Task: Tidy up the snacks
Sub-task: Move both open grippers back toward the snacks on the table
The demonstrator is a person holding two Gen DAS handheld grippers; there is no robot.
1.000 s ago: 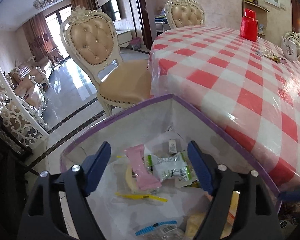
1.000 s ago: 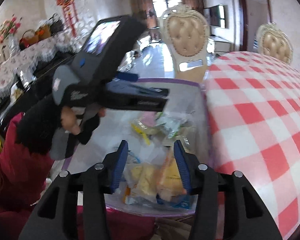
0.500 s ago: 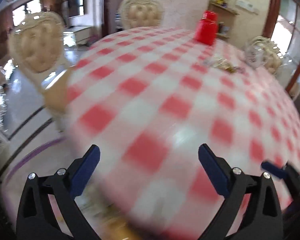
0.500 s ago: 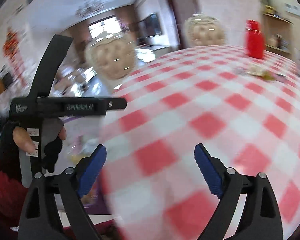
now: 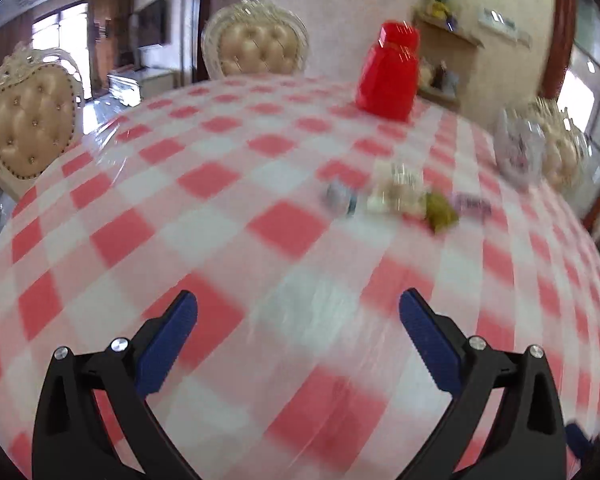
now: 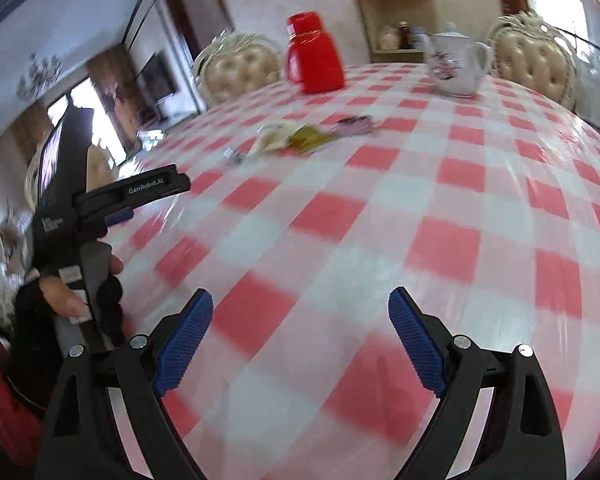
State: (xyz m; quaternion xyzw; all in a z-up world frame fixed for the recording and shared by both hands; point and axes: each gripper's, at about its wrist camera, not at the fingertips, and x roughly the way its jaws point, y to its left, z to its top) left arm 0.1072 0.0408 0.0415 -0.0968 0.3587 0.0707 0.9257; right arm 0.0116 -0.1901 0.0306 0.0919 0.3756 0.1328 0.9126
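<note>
Two grippers are over my table, and both stand released with nothing between their blue pads. From the left wrist view my left gripper (image 5: 298, 316) hangs above the red-and-white checked tablecloth (image 5: 204, 208), jaws spread wide over bare cloth. From the right wrist view my right gripper (image 6: 300, 316) does the same, jaws apart, cloth only beneath them. The snacks (image 5: 404, 198) I have to sort lie in a small loose cluster toward the far middle of the table, well apart from both grippers; the picture is blurred, so I can make out only a pale wrapper, a yellow-green packet (image 5: 440, 212), a small grey-blue piece (image 5: 338, 198) at the left end of the cluster and a purplish one (image 5: 470, 204) at the right end. In the right wrist view the same cluster (image 6: 300, 138) sits far and left of centre. Beyond it, a red jug (image 6: 314, 60) stands near the far edge, and a white teapot (image 6: 458, 66) stands to its right. Cream tufted chairs (image 5: 26, 120) ring the table. At the left of the right wrist view I see my left hand (image 6: 66, 292) in a dark fingerless glove gripping the handle of the left gripper, just beside the table's near left edge, with a red sleeve (image 6: 4, 400) below it.
</note>
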